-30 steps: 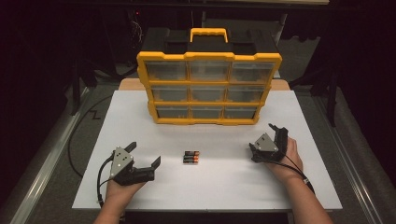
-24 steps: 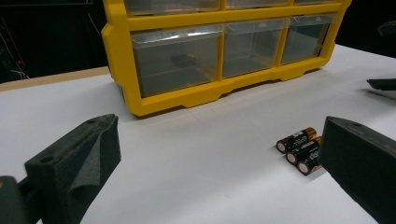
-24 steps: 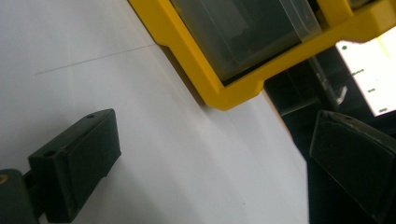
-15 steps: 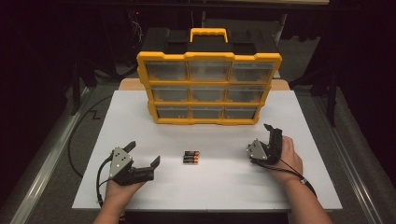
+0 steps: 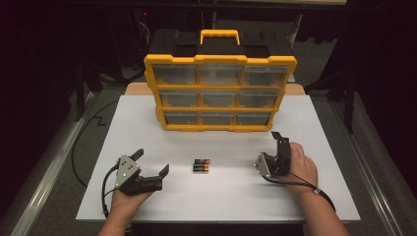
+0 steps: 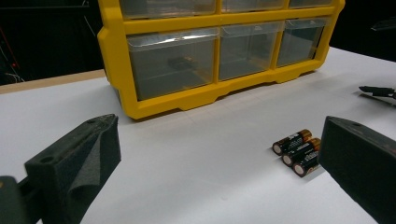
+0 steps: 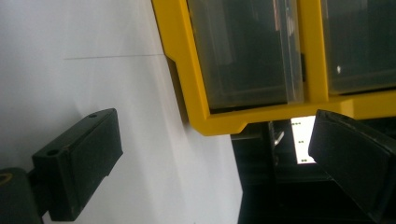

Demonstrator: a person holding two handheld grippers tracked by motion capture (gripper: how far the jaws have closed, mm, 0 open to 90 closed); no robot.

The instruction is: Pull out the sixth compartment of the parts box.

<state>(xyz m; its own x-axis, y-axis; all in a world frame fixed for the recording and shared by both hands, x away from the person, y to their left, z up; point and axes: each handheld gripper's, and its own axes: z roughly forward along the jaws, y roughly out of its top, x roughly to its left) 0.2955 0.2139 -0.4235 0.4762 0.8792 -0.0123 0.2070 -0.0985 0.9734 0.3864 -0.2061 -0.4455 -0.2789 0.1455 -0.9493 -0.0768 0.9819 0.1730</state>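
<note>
Three black-and-copper batteries (image 5: 201, 166) lie side by side on the white table (image 5: 221, 196), in front of a yellow organizer (image 5: 220, 93) with clear drawers. My left gripper (image 5: 151, 162) rests open on the table, left of the batteries. In the left gripper view the batteries (image 6: 297, 151) lie just inside the right jaw of the left gripper (image 6: 217, 135), with the organizer (image 6: 210, 56) behind. My right gripper (image 5: 276, 147) is open and rolled onto its side, to the right of the batteries. The right gripper (image 7: 215, 126) faces the organizer's (image 7: 261, 60) lower corner and holds nothing.
The organizer has a yellow handle (image 5: 220, 35) and a black top. A black cable (image 5: 81, 142) runs along the floor at the left. The table's white top extends on both sides of the organizer. A tip of the other gripper (image 6: 378, 91) shows at the right.
The right hand has rolled its gripper onto its side and shifted slightly left. The left gripper and the batteries have stayed put.
</note>
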